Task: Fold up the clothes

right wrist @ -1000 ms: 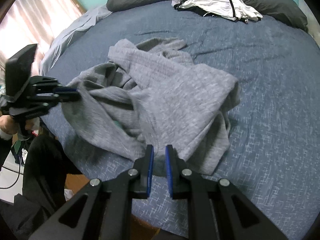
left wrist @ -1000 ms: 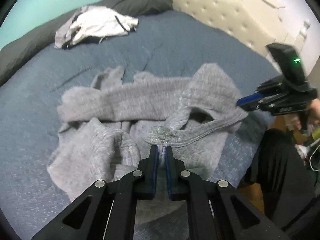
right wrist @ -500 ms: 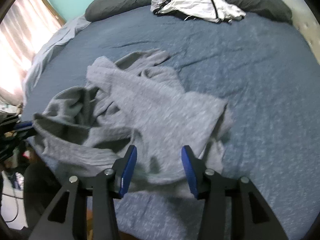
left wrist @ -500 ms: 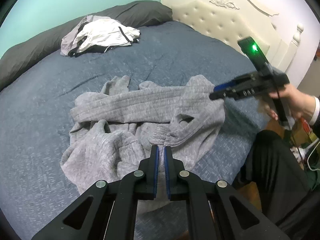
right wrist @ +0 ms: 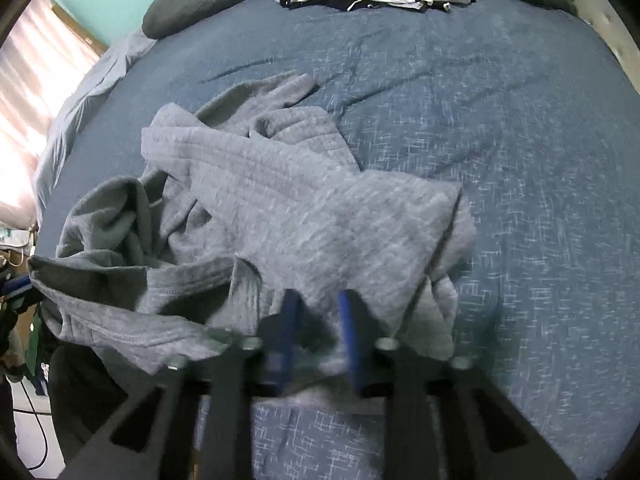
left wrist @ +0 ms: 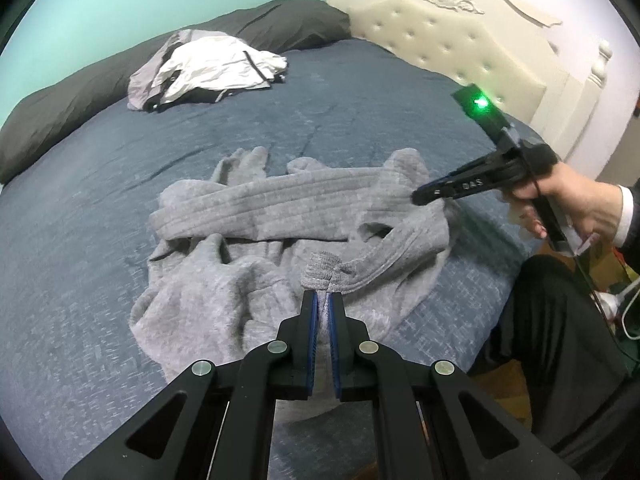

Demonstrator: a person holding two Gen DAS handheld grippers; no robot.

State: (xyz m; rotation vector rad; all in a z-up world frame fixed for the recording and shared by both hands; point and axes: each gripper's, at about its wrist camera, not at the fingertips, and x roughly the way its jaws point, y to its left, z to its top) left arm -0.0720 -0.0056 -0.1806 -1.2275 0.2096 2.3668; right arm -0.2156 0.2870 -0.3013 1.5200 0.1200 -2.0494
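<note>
A crumpled grey knit sweater (left wrist: 280,208) lies on the blue bedspread (left wrist: 80,240). My left gripper (left wrist: 323,300) is shut on a ribbed edge of it, bunched just past the fingertips. In the right wrist view the sweater (right wrist: 300,200) spreads out ahead, with its near edge draped between the blurred fingers of my right gripper (right wrist: 318,308). Those jaws are closing and still stand apart. The left wrist view shows the right gripper (left wrist: 416,198) from the side, its tip at the sweater's right corner. At the right wrist view's left edge, the left gripper (right wrist: 16,284) pulls the fabric taut.
A white and grey jacket (left wrist: 212,64) lies at the far side against a long dark pillow (left wrist: 60,108). A cream tufted headboard (left wrist: 440,28) stands at the right. The person's hand (left wrist: 568,196) and dark-trousered leg (left wrist: 560,340) are by the bed's near right edge.
My right gripper let go of the sweater's edge, opened wide, and moved in over the near corner, where its jaws have narrowed again. The left gripper kept its hold.
</note>
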